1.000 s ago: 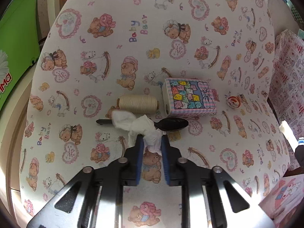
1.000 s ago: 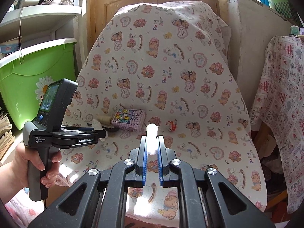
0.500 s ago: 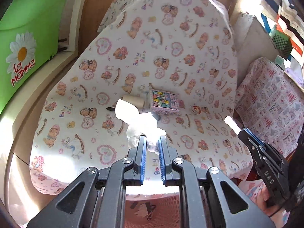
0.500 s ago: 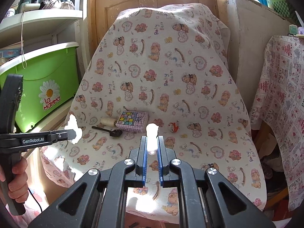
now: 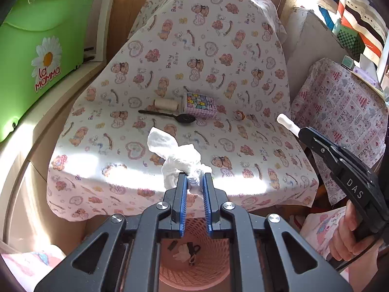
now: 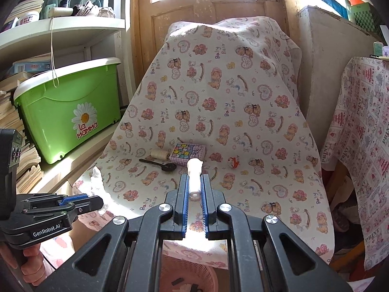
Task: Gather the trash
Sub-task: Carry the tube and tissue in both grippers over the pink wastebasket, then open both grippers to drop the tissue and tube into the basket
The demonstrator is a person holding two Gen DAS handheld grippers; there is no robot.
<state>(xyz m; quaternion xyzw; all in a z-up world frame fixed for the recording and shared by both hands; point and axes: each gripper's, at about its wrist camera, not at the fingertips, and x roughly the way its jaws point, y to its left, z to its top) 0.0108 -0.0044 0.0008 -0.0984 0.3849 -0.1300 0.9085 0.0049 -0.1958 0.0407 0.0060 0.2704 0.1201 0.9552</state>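
The left gripper (image 5: 195,180) was clamped on a crumpled white paper tissue (image 5: 175,153), which fanned out toward eleven o'clock from the blue pads. Directly beneath it, at six o'clock in the left wrist view, sat the pink plastic mesh wastebasket (image 5: 214,250) with a few scraps already at the bottom. Further right, the right gripper (image 6: 194,182) was pinched tight on a small white plastic stick-shaped piece (image 6: 194,170) that pointed toward twelve o'clock, its tip standing out past the fingertips.

To finish this step well, I judged the left hand should bring the tissue squarely over the basket mouth before letting go (loose tissue drifts, so a low release helps). The right hand should follow over the same opening, tilting downward so the stick slides free rather than catching between the pads. The black spoon (image 5: 167,116), cream thread spool (image 5: 166,104) and patterned box (image 5: 199,105) on the bear-print cloth (image 5: 243,73) looked like keepers, not trash.
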